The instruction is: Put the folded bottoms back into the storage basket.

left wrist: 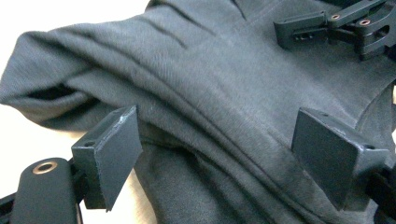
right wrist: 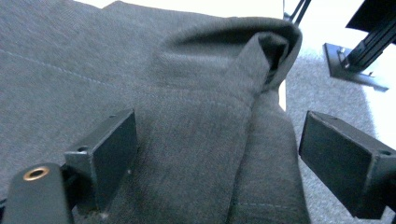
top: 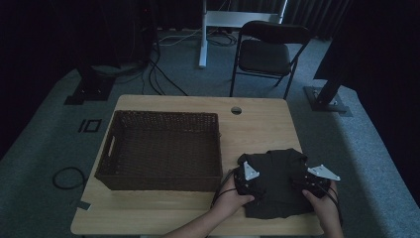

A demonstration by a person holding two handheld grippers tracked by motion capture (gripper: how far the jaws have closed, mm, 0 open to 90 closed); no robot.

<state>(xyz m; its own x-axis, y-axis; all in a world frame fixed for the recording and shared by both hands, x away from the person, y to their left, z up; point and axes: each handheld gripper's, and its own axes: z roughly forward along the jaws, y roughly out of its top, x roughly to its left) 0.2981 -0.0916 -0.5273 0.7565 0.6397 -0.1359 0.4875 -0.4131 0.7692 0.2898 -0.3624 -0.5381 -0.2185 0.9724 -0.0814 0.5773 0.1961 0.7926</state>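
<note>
While both grippers hovered over the cloth, the scene stood thus:
Basket: a dark woven basket (top: 159, 148) sat on the left half of the table (top: 257, 119), its right wall near the garment.
Left gripper: the left gripper (left wrist: 219, 158) was at the garment's left edge, jaws wide apart with folds between them.
Garment: a dark folded garment (top: 277, 183) lay at the near right of the table.
Right gripper: the right gripper (right wrist: 219, 163) was at the garment's right edge, jaws spread astride a rolled fold.

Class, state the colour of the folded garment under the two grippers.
Dark charcoal grey, plain with no pattern; the garment shows best in the left gripper view.
</note>
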